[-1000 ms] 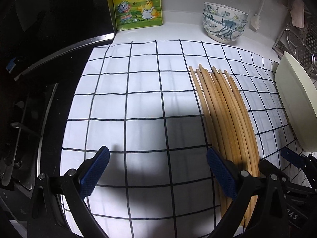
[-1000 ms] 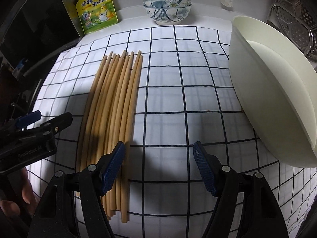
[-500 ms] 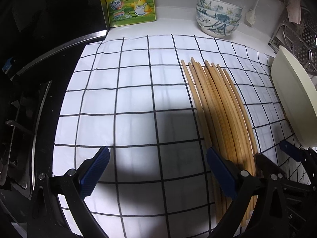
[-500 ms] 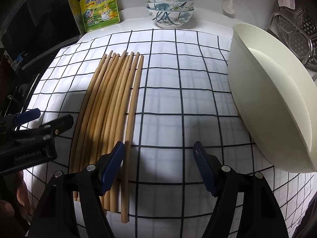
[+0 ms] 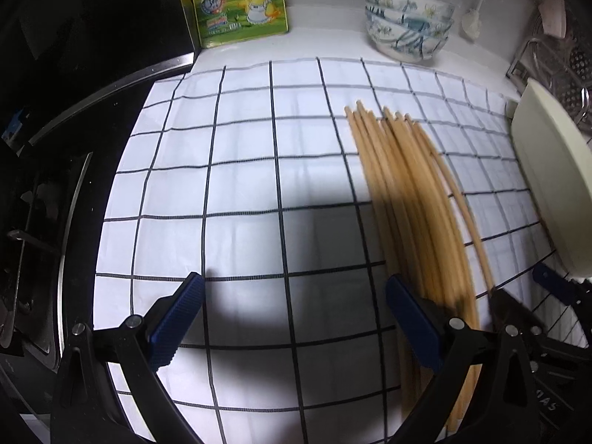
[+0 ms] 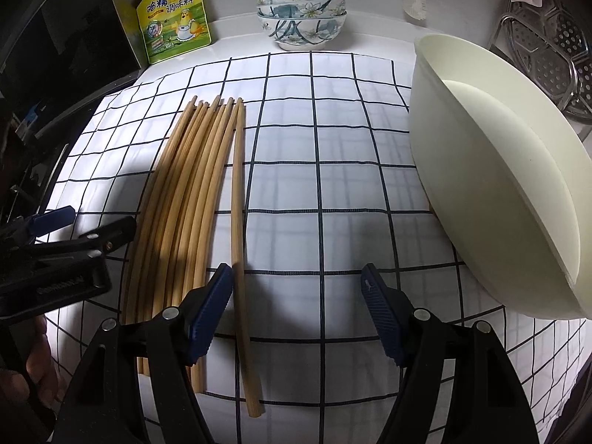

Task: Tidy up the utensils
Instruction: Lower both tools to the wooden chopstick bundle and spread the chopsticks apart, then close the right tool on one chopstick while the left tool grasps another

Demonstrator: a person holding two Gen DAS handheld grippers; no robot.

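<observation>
Several wooden chopsticks (image 6: 188,192) lie side by side on the checked cloth (image 6: 333,140), seen also as a bundle of chopsticks (image 5: 407,203) in the left wrist view. One chopstick (image 6: 238,222) lies apart, to the right of the bundle. Its near end rests on the cloth between my right gripper's (image 6: 296,307) open fingers, just inside the left fingertip (image 6: 211,307). My left gripper (image 5: 294,318) is open over bare cloth, left of the bundle, with its right fingertip (image 5: 410,322) above the bundle's edge. Neither holds anything.
A large cream bowl (image 6: 499,185) leans at the right of the cloth. Stacked floral bowls (image 6: 301,11) and a yellow seasoning bag (image 6: 174,18) stand at the back. A metal steamer rack (image 6: 547,55) is at far right; a black stove (image 5: 37,222) is left.
The rightmost chopstick has slid away from the bundle to the right, and now lies between the right gripper's fingers. Both grippers stayed open and shifted slightly.
</observation>
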